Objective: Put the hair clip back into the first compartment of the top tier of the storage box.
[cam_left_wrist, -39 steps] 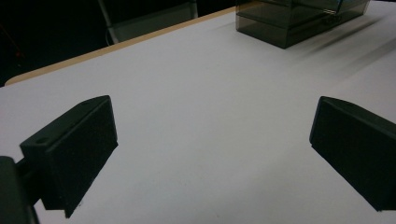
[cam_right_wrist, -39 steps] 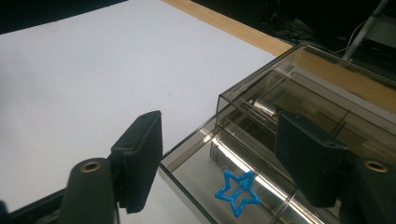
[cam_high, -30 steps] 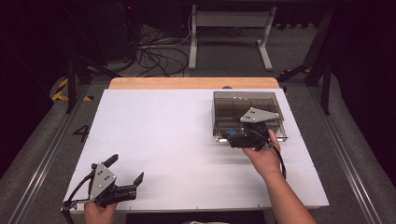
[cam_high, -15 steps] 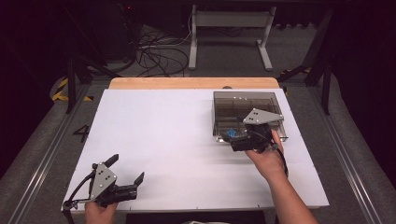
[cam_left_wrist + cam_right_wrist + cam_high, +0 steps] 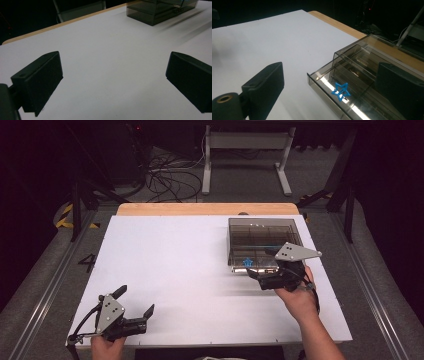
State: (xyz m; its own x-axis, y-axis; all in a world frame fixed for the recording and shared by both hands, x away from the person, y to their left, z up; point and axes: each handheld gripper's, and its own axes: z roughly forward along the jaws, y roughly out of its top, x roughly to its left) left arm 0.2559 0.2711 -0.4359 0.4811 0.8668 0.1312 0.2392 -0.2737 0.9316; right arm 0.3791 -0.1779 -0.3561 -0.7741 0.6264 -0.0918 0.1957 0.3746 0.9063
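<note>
A smoky clear box [image 5: 265,237] with drawers stands at the right back of the white table [image 5: 175,260]. Its bottom drawer [image 5: 319,81] is pulled out, and a small blue star [image 5: 246,262] [image 5: 340,91] lies in it. My right gripper [image 5: 254,275] [image 5: 332,81] hovers just in front of that drawer. Its jaws have just been opening and stand wide apart, with the star ahead of them and untouched. At the near left corner my left gripper [image 5: 136,300] [image 5: 112,80] is open over bare table, nothing between its jaws.
The table's far edge is a wooden strip [image 5: 205,209]. Beyond it are cables [image 5: 170,170] and a metal stand [image 5: 245,150] on a dark floor. From the left gripper view the box [image 5: 155,12] shows far off at the top right.
My right gripper has drawn back a little from the drawer toward the near right. The star stays in the drawer. The left gripper has not moved.
</note>
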